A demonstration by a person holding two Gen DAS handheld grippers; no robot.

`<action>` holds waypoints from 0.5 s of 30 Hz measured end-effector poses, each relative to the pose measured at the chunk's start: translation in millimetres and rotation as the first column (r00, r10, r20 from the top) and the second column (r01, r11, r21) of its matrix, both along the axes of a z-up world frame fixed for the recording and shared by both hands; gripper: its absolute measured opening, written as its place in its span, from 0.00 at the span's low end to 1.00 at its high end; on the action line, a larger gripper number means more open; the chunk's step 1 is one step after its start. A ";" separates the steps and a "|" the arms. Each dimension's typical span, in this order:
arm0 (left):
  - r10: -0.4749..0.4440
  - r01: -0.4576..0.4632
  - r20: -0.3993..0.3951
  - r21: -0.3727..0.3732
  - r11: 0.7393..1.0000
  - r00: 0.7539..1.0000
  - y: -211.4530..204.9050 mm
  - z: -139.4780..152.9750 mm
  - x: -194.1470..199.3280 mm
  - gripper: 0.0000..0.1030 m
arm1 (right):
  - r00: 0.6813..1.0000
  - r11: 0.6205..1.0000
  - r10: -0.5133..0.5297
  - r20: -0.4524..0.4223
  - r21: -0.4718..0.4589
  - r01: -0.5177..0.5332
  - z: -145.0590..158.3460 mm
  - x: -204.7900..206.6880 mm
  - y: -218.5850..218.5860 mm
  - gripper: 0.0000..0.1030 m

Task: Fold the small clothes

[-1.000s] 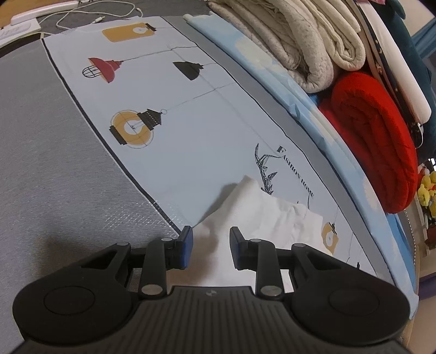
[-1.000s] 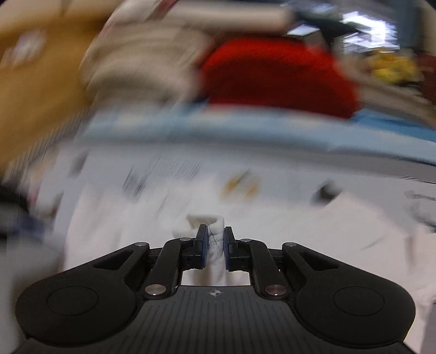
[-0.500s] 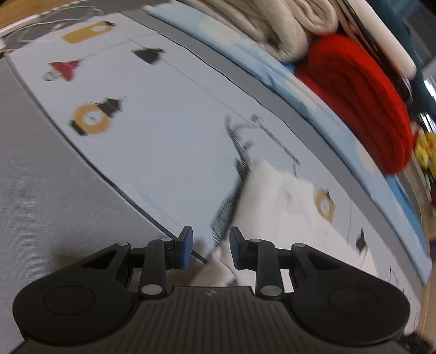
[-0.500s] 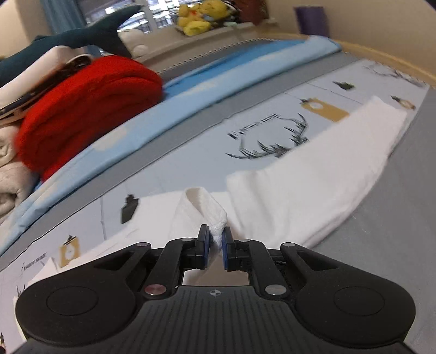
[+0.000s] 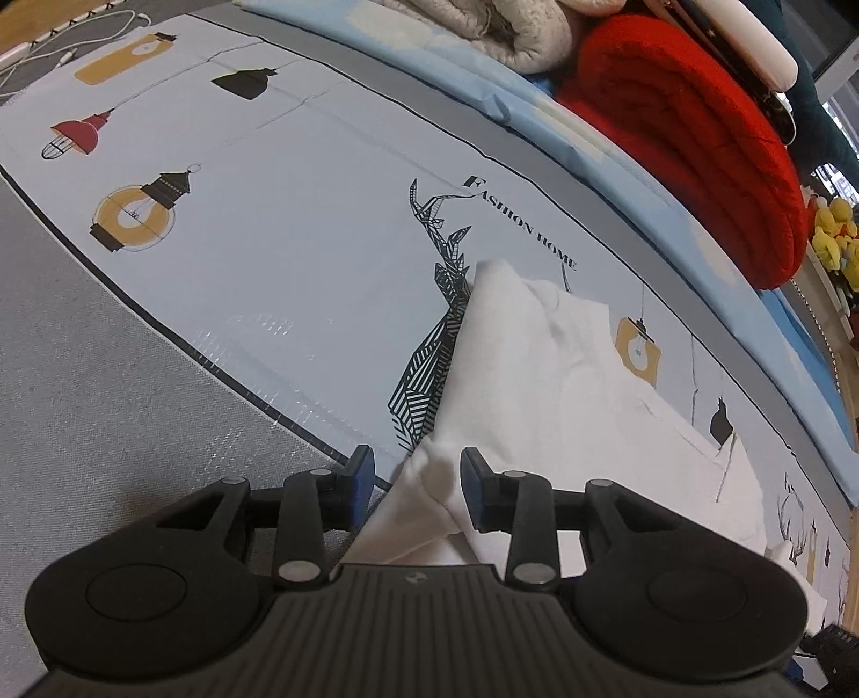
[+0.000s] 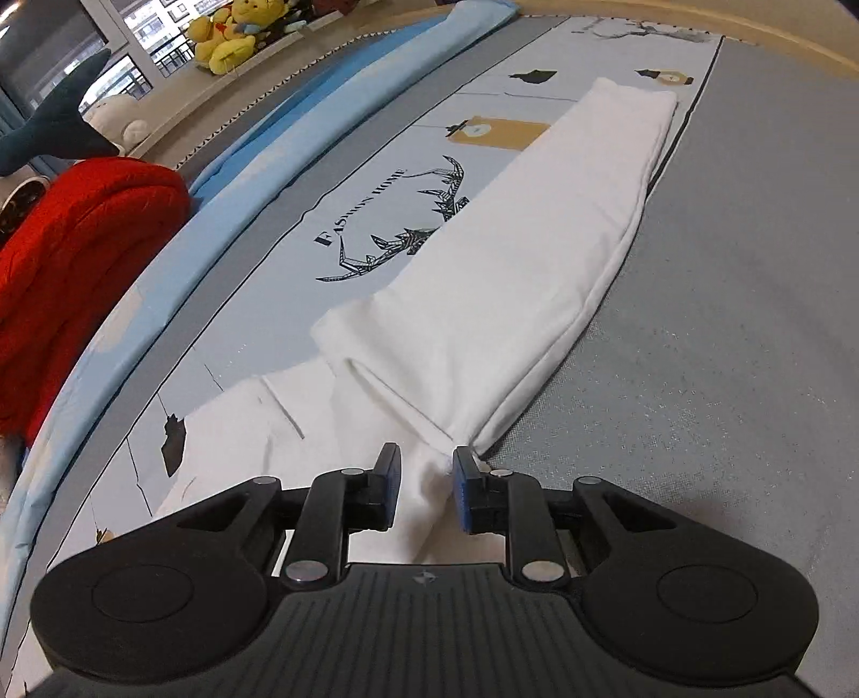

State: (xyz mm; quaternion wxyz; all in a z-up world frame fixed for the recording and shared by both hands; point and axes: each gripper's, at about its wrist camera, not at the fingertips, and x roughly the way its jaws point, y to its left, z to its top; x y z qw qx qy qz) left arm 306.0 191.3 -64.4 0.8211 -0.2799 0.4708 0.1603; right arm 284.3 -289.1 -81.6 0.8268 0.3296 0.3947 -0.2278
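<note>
**White garment lies on the printed mat, both grippers open over it**

The white garment (image 6: 483, 300) lies on the pale printed mat (image 5: 300, 252), which is spread over a grey bed surface (image 6: 741, 300). One long folded part of it runs along the mat's edge next to the grey surface and reaches toward the far end of the mat. The other part lies flatter, further in on the mat, beside the deer drawing (image 5: 435, 343).

The right gripper (image 6: 427, 491) has its jaws parted, and a bunched corner of the garment sits between its blue pads (image 6: 463, 496). The cloth touches the right pad; I cannot tell if the left pad touches it. The left gripper (image 5: 417, 488) is open wider. A loose fold of the white garment (image 5: 537, 376) lies between its fingers, which do not press on it.

Beyond the mat's far edge lies a light blue quilt (image 6: 300, 145). A rolled red blanket (image 5: 692, 139) rests on it, beside a cream blanket (image 5: 515, 32). Yellow plush toys (image 6: 231, 35) sit on the window ledge.
</note>
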 end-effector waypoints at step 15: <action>-0.054 0.054 -0.079 0.006 0.999 0.995 -1.6 -20.0 5.0 0.38 | 0.998 0.987 0.055 -0.030 0.151 -0.050 -20.3 7.3 7.7 0.01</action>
